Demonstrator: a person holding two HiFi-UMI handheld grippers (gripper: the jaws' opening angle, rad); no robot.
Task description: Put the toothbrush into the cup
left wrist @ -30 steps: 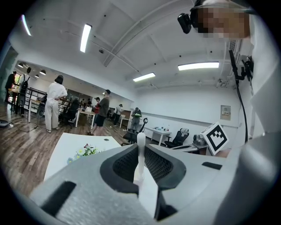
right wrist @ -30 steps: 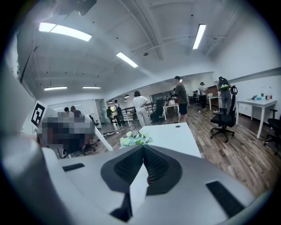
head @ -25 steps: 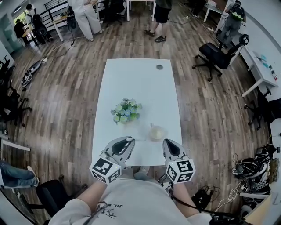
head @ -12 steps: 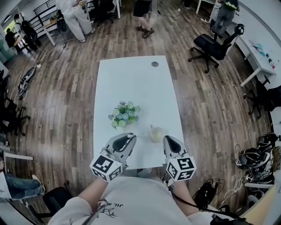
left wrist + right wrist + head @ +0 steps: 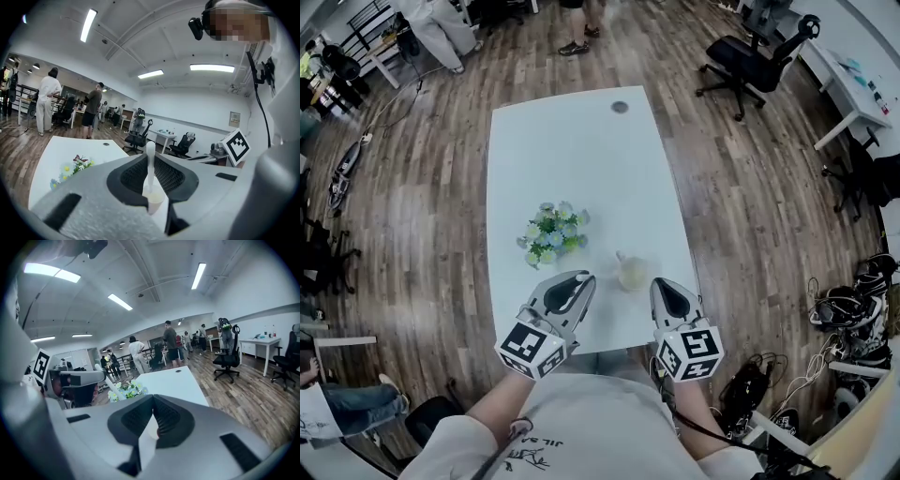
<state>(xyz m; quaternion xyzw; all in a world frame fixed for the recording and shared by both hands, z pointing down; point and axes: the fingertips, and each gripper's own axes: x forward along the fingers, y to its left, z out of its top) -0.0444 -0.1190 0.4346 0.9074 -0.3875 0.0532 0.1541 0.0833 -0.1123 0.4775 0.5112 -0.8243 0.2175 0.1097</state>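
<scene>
A white toothbrush (image 5: pixel 150 161) stands upright between the jaws of my left gripper (image 5: pixel 579 279), which is shut on it. In the right gripper view the brush (image 5: pixel 106 378) slants up out of that gripper. The pale translucent cup (image 5: pixel 632 273) stands upright on the white table (image 5: pixel 581 159) near its front edge, just right of the left gripper's tip and ahead-left of my right gripper (image 5: pixel 664 285). A cup-like pale shape (image 5: pixel 153 202) shows low in the left jaws' gap. The right gripper's jaws meet at their tips with nothing in them.
A small bunch of artificial flowers (image 5: pixel 551 232) sits left of the cup, ahead of the left gripper. A dark round disc (image 5: pixel 620 107) lies at the table's far end. Office chairs (image 5: pixel 741 56), people and floor cables (image 5: pixel 848 314) surround the table.
Both grippers have edged forward over the table's front edge, the left one closing in beside the cup. The head view has shifted, so the table sits higher in the frame.
</scene>
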